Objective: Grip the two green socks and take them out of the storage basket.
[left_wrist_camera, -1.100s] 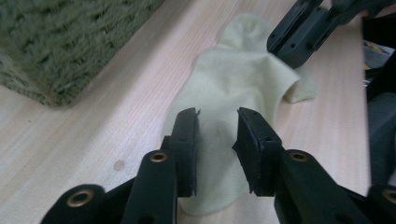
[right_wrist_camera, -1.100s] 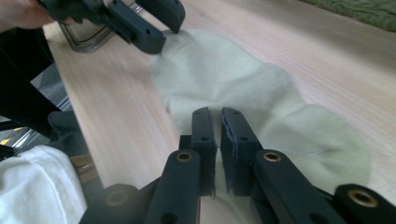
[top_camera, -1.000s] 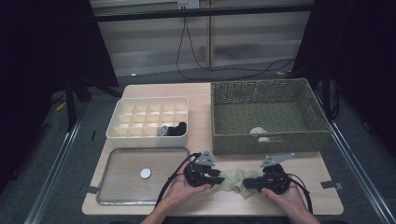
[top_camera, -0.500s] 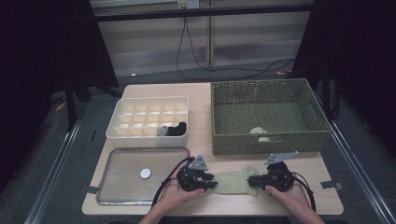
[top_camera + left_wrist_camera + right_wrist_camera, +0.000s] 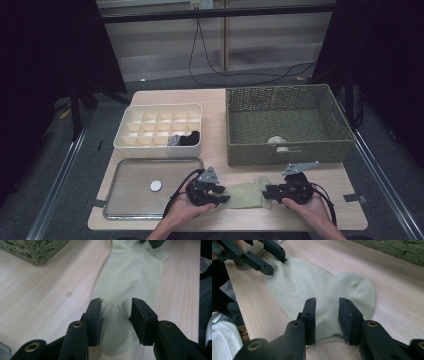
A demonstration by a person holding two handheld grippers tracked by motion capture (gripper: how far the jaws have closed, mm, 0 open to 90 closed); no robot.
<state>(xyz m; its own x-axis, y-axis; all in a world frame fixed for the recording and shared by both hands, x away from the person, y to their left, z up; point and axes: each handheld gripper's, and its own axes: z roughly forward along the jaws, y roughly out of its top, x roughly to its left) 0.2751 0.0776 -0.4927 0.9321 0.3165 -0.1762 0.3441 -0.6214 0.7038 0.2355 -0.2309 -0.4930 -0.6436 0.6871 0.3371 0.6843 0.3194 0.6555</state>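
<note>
surf: wood table (image 5: 220, 100) | on it: sock (image 5: 245, 192), wicker basket (image 5: 287, 150), divider box (image 5: 160, 145), metal tray (image 5: 130, 187)

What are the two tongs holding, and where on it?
Nothing is pinched right now. The pale green sock lies flat on the table; the left tongs and right tongs, just opened, stand apart over its two ends.

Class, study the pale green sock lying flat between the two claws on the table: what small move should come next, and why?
Probably close the right claw on its end of the sock and carry it over toward the left claw, folding it. The sock lies flat, both claws have just been opening with sock fabric between their jaws, no pad pressing it, and the divided box already holds dark balled-up fabric.
</note>
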